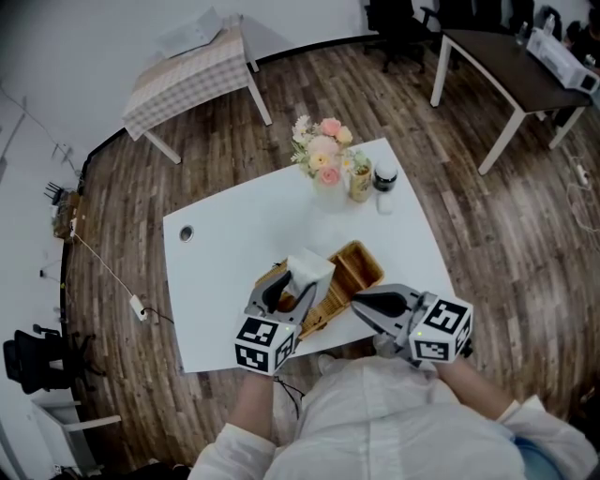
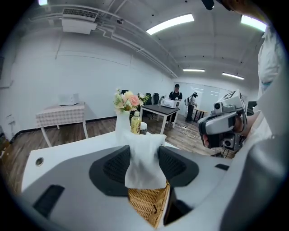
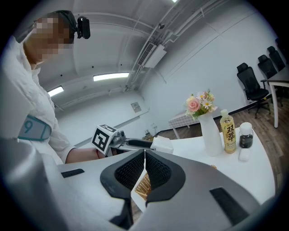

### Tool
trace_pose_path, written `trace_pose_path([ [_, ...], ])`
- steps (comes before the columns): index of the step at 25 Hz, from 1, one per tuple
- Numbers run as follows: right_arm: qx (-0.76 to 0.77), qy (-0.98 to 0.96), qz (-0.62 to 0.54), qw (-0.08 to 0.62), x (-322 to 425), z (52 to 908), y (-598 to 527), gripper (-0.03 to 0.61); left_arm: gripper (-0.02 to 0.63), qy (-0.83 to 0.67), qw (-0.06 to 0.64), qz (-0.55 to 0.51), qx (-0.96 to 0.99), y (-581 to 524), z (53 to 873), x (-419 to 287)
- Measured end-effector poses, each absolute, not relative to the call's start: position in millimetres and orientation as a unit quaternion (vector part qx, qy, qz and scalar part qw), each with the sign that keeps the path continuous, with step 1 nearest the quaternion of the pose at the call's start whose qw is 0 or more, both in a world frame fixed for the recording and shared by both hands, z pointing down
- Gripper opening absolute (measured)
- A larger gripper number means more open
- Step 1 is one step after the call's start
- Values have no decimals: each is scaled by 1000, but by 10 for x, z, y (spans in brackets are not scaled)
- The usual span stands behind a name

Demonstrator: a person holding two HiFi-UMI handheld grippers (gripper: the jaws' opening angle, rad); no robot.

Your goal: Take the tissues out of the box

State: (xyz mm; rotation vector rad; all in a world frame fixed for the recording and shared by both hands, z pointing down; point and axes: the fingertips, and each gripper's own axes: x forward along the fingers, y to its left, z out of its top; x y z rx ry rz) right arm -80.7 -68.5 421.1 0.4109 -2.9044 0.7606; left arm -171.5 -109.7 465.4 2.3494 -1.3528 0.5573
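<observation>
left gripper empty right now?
No, the left gripper has a white tissue pinched between its pads, just above the wicker box.

You hold two grippers: left gripper point(image 1: 292, 287), right gripper point(image 1: 360, 304). Near: one wicker box point(image 1: 353, 266), one tissue point(image 1: 309, 270). Far: one vase point(image 1: 328, 193), two bottles point(image 1: 360, 184) point(image 1: 384, 178).

This is an office-like workroom with a wood-plank floor point(image 1: 497, 216) and plain white walls point(image 2: 67, 67). A white desk point(image 1: 234, 272) stands in the middle. A dark desk point(image 1: 497, 56) with black swivel chairs point(image 1: 398, 23) is at 1 o'clock and a cloth-covered table point(image 1: 183, 75) at 11 o'clock. Strip lights point(image 2: 170, 23) and an air conditioner point(image 2: 79, 20) hang overhead.
</observation>
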Motion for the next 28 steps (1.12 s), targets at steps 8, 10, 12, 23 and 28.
trace_pose_path([
  [8,134,-958,249,53,-831,4193,-711,34,202,-480,180,177,840,-1116,4456,-1641],
  [10,134,-958,248,53,-836,4187,-711,34,202,-480,177,171,842,-1118,4393,-1625],
  [12,133,-958,248,52,-842,4178,-709,34,202,-480,174,164,844,-1118,4325,-1608],
  [23,133,-959,246,51,-845,4175,-719,34,202,-484,162,116,852,-1143,3973,-1545],
  [28,133,-959,244,50,-847,4160,-711,34,202,-485,161,95,855,-1146,3881,-1527],
])
